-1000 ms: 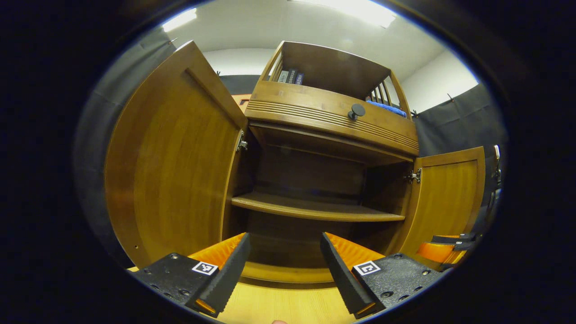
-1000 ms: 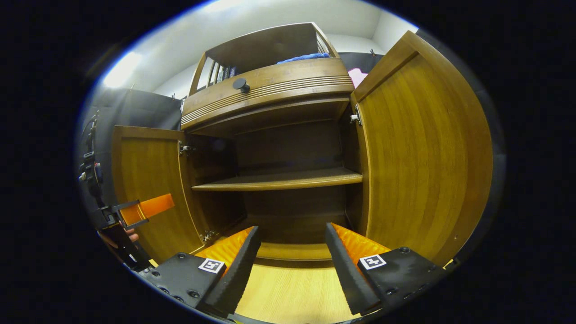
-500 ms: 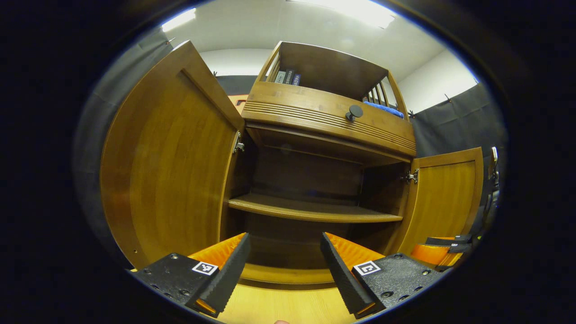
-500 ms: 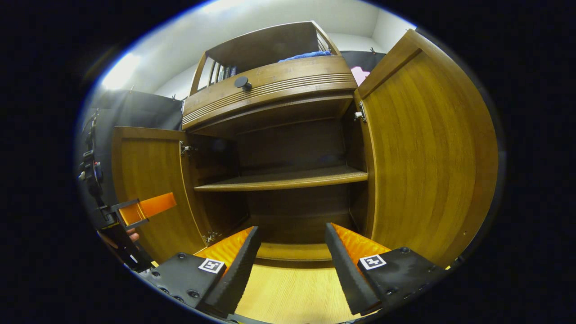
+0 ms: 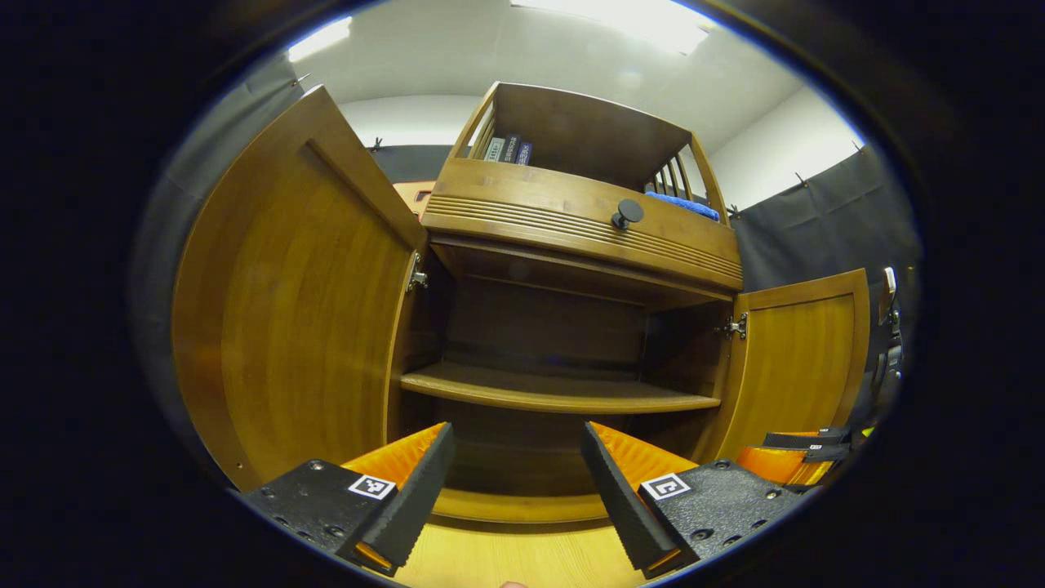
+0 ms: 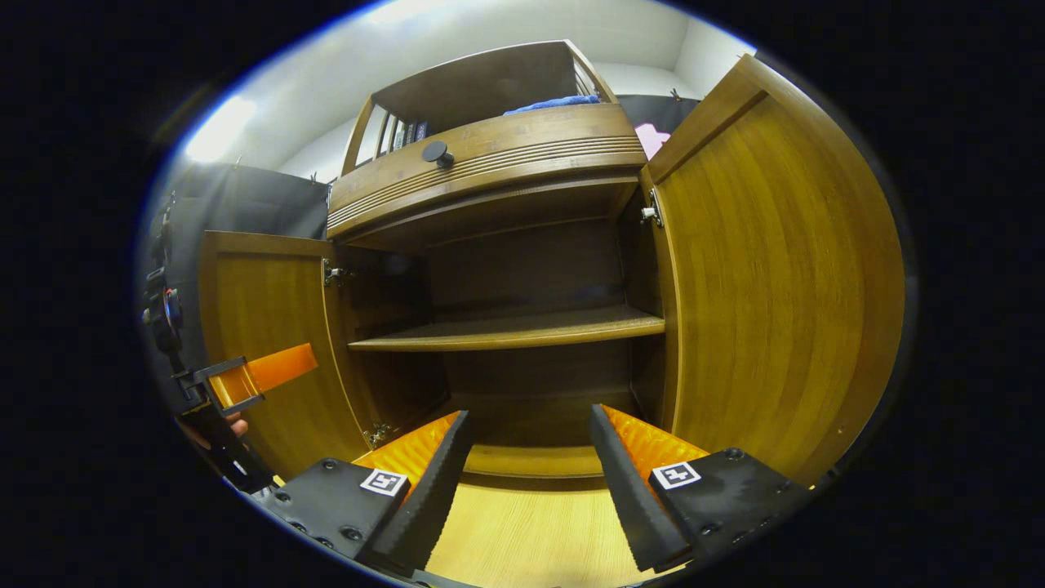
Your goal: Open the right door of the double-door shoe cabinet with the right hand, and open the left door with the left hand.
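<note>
The wooden shoe cabinet stands in front of me with both doors swung wide. In the left gripper view the left door (image 5: 302,327) is close by on the left and the right door (image 5: 804,367) is farther right. My left gripper (image 5: 514,482) is open and holds nothing, low before the cabinet's bare inner shelf (image 5: 555,392). In the right gripper view the right door (image 6: 775,286) is near on the right and the left door (image 6: 261,343) on the left. My right gripper (image 6: 526,482) is open and holds nothing. Neither gripper touches a door.
Above the doors is a drawer with a black knob (image 5: 627,214). The top rack holds books (image 5: 506,149) and a blue cloth (image 5: 686,206). A light wooden floor (image 6: 531,531) lies below the fingers. The other gripper shows beside each far door: the right gripper (image 5: 804,449) and the left gripper (image 6: 265,374).
The left gripper's view has drifted a little, so the cabinet sits slightly lower and more to the left. Both doors stay wide and both grippers stay open.
</note>
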{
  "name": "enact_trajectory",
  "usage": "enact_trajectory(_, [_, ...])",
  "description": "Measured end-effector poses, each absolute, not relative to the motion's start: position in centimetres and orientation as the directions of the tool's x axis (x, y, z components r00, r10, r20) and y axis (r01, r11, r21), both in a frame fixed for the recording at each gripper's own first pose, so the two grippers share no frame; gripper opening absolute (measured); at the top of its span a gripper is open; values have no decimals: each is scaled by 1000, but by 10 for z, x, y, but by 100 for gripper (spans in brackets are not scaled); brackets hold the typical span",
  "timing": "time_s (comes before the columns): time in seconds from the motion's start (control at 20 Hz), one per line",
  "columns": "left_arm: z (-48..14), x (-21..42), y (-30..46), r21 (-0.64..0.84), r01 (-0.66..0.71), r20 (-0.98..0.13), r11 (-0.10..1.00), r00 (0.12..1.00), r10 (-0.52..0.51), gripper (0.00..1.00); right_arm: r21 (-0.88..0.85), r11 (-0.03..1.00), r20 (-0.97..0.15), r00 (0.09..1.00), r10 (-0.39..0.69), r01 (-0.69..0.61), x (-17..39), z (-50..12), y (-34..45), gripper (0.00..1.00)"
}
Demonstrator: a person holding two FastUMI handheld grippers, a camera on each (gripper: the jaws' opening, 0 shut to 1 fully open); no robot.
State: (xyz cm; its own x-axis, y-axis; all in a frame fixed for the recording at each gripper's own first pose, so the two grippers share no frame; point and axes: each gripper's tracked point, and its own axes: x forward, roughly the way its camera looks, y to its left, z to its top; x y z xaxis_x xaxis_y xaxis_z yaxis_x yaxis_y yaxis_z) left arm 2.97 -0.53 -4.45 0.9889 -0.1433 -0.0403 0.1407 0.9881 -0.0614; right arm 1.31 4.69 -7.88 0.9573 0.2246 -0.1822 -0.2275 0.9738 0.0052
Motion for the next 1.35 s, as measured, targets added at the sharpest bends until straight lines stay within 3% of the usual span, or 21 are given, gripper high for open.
enact_trajectory(0.05, [-44,30,-6,-61,143,-37,988,989,-145,92,4,974,-179,958,225,-228,14,-78,47,100])
enact_trajectory(0.2, [-44,30,-8,-66,150,-34,987,988,-152,95,-3,973,-174,959,225,-229,14,-77,47,100])
enact_trajectory(0.25, [-45,30,-7,-67,148,-36,987,988,-150,98,-3,973,-174,959,225,-229,14,-76,48,87])
enact_trajectory(0.4, [-42,29,-7,-62,147,-30,987,988,-149,98,-2,973,-172,959,226,-229,15,-75,47,87])
enact_trajectory(0.45, [-41,29,-8,-60,148,-27,987,988,-150,92,-2,974,-171,959,224,-228,15,-75,47,87])
enact_trajectory(1.0, [-48,23,-6,-59,136,-41,989,989,-139,98,-5,975,-176,960,219,-224,12,-75,47,87])
enact_trajectory(1.05, [-49,24,-5,-64,136,-45,989,989,-139,92,-5,974,-170,961,220,-224,11,-73,48,87])
enact_trajectory(1.1, [-49,22,-6,-69,137,-47,988,989,-140,92,-6,974,-161,962,222,-226,10,-70,50,94])
enact_trajectory(1.25, [-49,21,-3,-70,136,-49,988,989,-139,94,-27,974,-143,965,218,-224,3,-67,53,94])
enact_trajectory(1.3, [-49,21,-2,-70,135,-49,988,989,-139,94,-37,974,-145,965,218,-225,0,-68,53,87])
enact_trajectory(1.35, [-50,21,-1,-68,134,-47,989,989,-137,94,-47,974,-148,965,215,-224,-3,-68,52,87])
